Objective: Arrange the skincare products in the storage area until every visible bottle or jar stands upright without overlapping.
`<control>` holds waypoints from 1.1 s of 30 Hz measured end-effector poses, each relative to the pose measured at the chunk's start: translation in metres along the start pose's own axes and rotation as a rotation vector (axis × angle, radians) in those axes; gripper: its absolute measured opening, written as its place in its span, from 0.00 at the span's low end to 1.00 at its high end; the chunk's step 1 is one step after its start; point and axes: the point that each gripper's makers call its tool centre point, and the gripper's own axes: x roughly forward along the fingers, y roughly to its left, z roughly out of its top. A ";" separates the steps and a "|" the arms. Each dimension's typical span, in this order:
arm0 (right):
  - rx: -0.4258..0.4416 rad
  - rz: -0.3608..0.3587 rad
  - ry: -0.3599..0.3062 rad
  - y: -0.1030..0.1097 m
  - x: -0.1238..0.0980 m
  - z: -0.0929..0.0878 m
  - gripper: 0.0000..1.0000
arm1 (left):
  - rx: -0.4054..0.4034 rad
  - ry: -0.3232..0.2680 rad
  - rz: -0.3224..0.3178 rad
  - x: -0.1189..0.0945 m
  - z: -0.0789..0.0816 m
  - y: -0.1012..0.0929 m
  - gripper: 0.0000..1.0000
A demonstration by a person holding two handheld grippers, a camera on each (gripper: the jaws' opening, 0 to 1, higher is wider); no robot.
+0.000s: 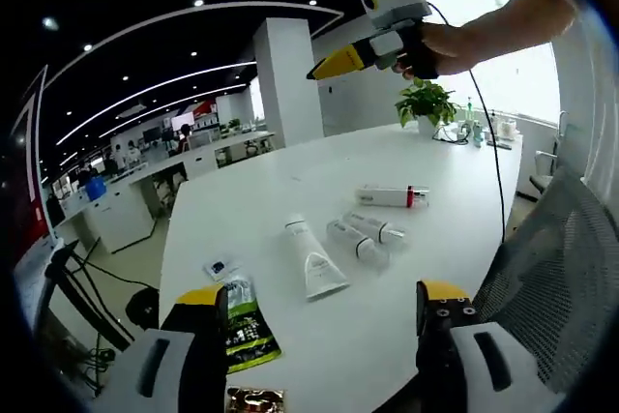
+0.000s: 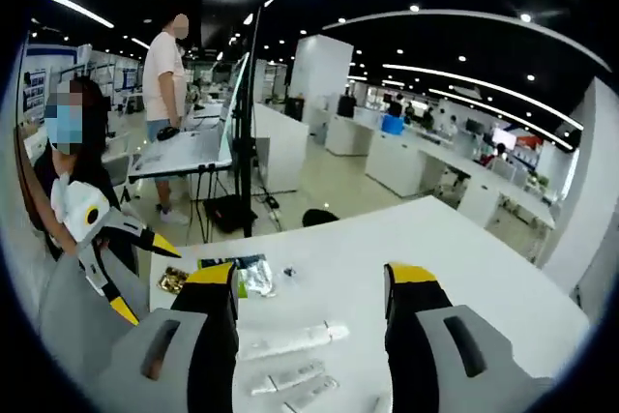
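Several skincare products lie flat on the white table (image 1: pixel 290 171). A large white tube (image 1: pixel 311 258) sits nearest, two small clear-capped tubes (image 1: pixel 366 235) lie beside it, and a white tube with a red cap (image 1: pixel 392 196) lies farther off. My left gripper (image 1: pixel 324 302) hovers open at the table's near edge, nothing between its jaws. A hand holds my right gripper (image 1: pixel 329 67) high above the far side of the table. In the right gripper view that gripper (image 2: pixel 311 282) is open over the table, above the white tube (image 2: pixel 290 340) and the small tubes (image 2: pixel 295 379).
A green sachet (image 1: pixel 247 326), a small blue-white sachet (image 1: pixel 221 268) and a gold packet (image 1: pixel 253 399) lie near the left jaw. A potted plant (image 1: pixel 426 99) stands at the far end. A mesh chair (image 1: pixel 561 268) stands at the right. A person (image 2: pixel 164 74) stands behind.
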 end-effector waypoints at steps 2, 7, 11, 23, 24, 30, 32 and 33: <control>-0.154 0.042 0.064 0.001 0.008 -0.008 0.57 | -0.005 -0.001 0.003 0.000 0.000 0.001 0.82; -0.284 0.213 0.283 0.019 0.034 -0.045 0.58 | -0.023 0.004 0.021 -0.002 0.000 0.007 0.78; -0.549 0.345 0.430 0.029 0.059 -0.080 0.53 | -0.019 0.019 0.028 -0.001 -0.003 0.009 0.76; -1.027 0.675 0.713 0.040 0.111 -0.179 0.52 | 0.006 0.076 0.074 -0.004 -0.014 0.020 0.69; -1.040 0.684 0.738 0.037 0.114 -0.185 0.51 | 0.017 0.087 0.067 -0.003 -0.016 0.018 0.68; -1.068 0.718 0.868 0.011 0.127 -0.209 0.49 | 0.014 0.127 0.061 -0.002 -0.024 0.018 0.65; -1.087 0.741 0.901 0.007 0.128 -0.216 0.46 | 0.009 0.125 0.066 -0.001 -0.024 0.019 0.65; -1.125 0.759 0.912 0.004 0.128 -0.219 0.46 | 0.007 0.125 0.067 -0.001 -0.024 0.019 0.65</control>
